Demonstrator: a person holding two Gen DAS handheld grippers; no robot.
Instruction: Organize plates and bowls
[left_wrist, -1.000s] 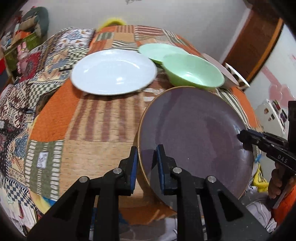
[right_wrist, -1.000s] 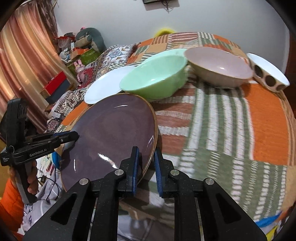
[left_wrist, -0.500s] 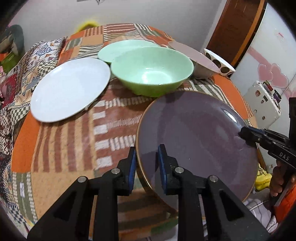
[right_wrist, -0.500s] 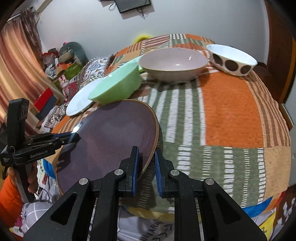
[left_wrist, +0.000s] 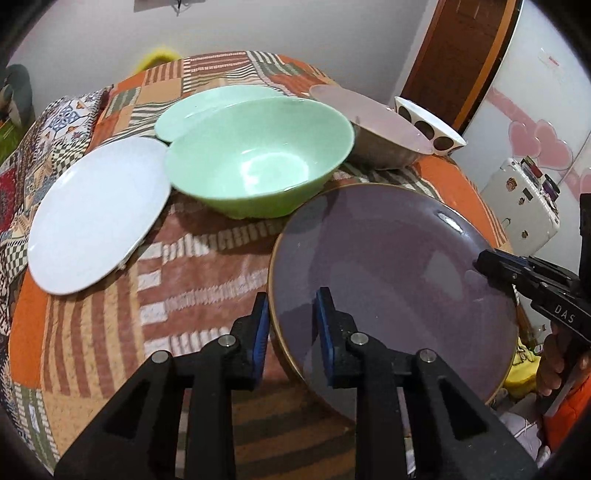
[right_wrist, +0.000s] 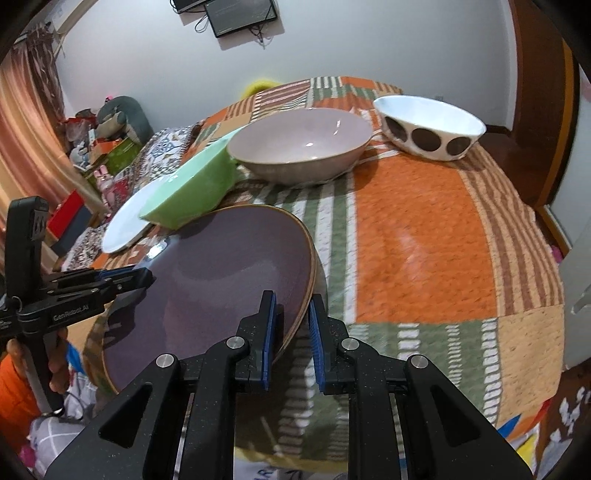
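Purple plate (left_wrist: 399, 280) (thin gold rim) is carried between both claws, tilted, just above the near part of a bed w/ a patchwork quilt (right_wrist: 424, 236) in orange, green and brown stripes.

Left claw (left_wrist: 290, 325) straddles the plate's near-left rim: one blue pad (left_wrist: 261, 325) under/outside the edge, the other on the plate's face. There's a visible gap on the outer side, so can't tell if the pads truly press.

Right claw (right_wrist: 291, 332) is clenched on the opposite rim, which sits slanted between its blue pads. Each claw shows in the other's view: the right one at the plate's far edge (left_wrist: 495, 266), the left one (right_wrist: 136, 277) reaching in from the left, w/ a hand (right_wrist: 55, 354) and orange sleeve below it.

Beyond the plate, on the quilt:
- green bowl (left_wrist: 258, 155), upright, just behind the purple plate
- white plate (left_wrist: 96, 214) to its left, rims close together
- pale green plate (left_wrist: 207, 107) behind the green bowl, partly hidden
- pinkish-grey bowl (right_wrist: 299, 144) right of the green bowl
- white bowl w/ brown dots (right_wrist: 428, 125) furthest right, apart from the rest
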